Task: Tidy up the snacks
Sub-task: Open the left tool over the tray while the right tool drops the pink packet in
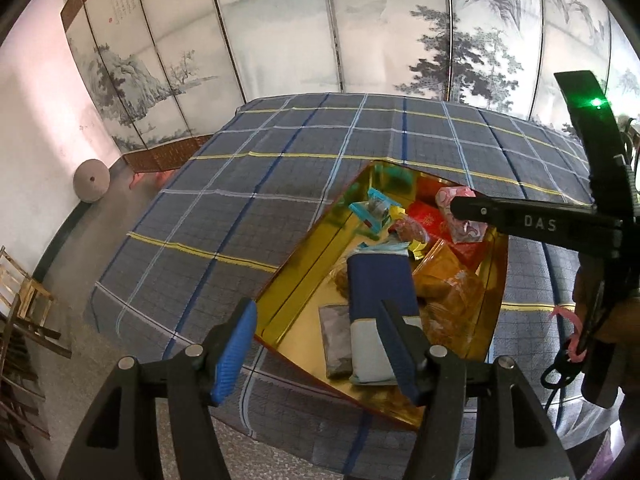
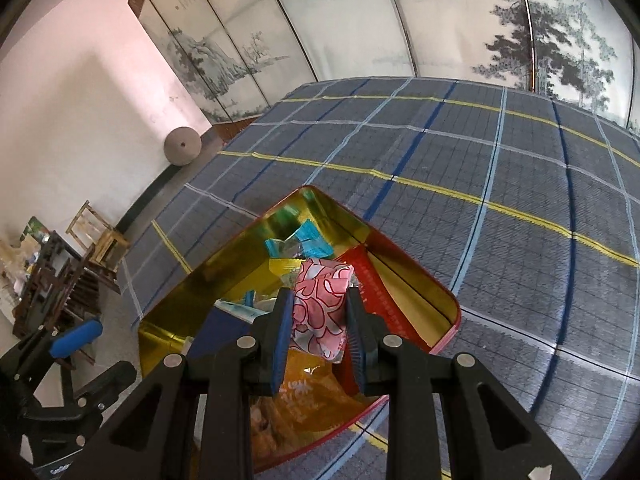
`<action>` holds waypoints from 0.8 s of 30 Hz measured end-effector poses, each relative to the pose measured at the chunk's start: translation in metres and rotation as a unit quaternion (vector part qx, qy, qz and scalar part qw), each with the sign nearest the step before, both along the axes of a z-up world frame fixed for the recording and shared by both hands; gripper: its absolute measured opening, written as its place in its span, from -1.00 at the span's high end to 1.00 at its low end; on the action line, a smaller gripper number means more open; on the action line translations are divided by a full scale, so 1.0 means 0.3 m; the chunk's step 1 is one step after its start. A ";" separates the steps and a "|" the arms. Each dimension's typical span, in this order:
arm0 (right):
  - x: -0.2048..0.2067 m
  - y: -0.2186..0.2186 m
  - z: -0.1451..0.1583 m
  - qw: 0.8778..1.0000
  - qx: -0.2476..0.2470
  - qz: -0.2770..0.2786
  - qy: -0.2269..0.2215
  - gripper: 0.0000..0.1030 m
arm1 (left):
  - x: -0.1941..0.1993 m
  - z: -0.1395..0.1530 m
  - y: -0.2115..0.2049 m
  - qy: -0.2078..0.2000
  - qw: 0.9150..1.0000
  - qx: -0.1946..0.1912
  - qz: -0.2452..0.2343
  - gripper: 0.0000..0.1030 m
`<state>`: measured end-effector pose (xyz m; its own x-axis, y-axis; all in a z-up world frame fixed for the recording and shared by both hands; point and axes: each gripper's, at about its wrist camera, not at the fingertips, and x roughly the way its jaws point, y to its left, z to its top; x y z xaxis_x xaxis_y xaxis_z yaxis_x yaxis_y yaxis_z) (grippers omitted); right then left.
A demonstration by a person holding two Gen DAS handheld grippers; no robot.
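A gold-lined tin (image 1: 296, 280) with a red outside (image 2: 440, 340) sits on the plaid table and holds several snacks. In it lie a blue and white pack (image 1: 376, 292), an orange bag (image 1: 448, 292), a red pack (image 1: 430, 220) and small teal packets (image 1: 370, 210). My left gripper (image 1: 320, 344) is open and empty above the tin's near end. My right gripper (image 2: 318, 320) is shut on a pink and white patterned packet (image 2: 320, 304) and holds it over the tin; the packet (image 1: 460, 210) also shows in the left wrist view.
The grey-blue plaid cloth (image 1: 280, 140) covers the table around the tin. A painted folding screen (image 1: 320, 32) stands behind it. Wooden chairs (image 2: 92, 236) and a round stone (image 1: 91, 181) are at the left by the wall.
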<state>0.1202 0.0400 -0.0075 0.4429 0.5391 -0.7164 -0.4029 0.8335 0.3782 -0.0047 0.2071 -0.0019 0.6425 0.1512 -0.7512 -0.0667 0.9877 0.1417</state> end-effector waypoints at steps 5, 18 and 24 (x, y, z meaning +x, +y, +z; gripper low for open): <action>0.009 0.018 -0.008 1.000 -0.001 -0.001 0.001 0.54 | 0.000 -0.007 0.009 -0.001 1.000 0.001 0.002 -0.23; 0.003 0.047 0.030 1.000 0.011 0.001 -0.019 0.52 | -0.006 -0.013 -0.002 -0.008 1.000 0.023 0.003 -0.23; -0.025 0.036 0.066 0.999 0.028 0.003 -0.033 0.48 | -0.009 -0.008 -0.016 -0.012 0.999 0.031 0.000 -0.23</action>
<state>0.1126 0.0509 0.0124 0.4846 0.5794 -0.6553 -0.4326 0.8099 0.3961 -0.0073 0.2023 -0.0042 0.6605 0.1975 -0.7244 -0.0713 0.9769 0.2013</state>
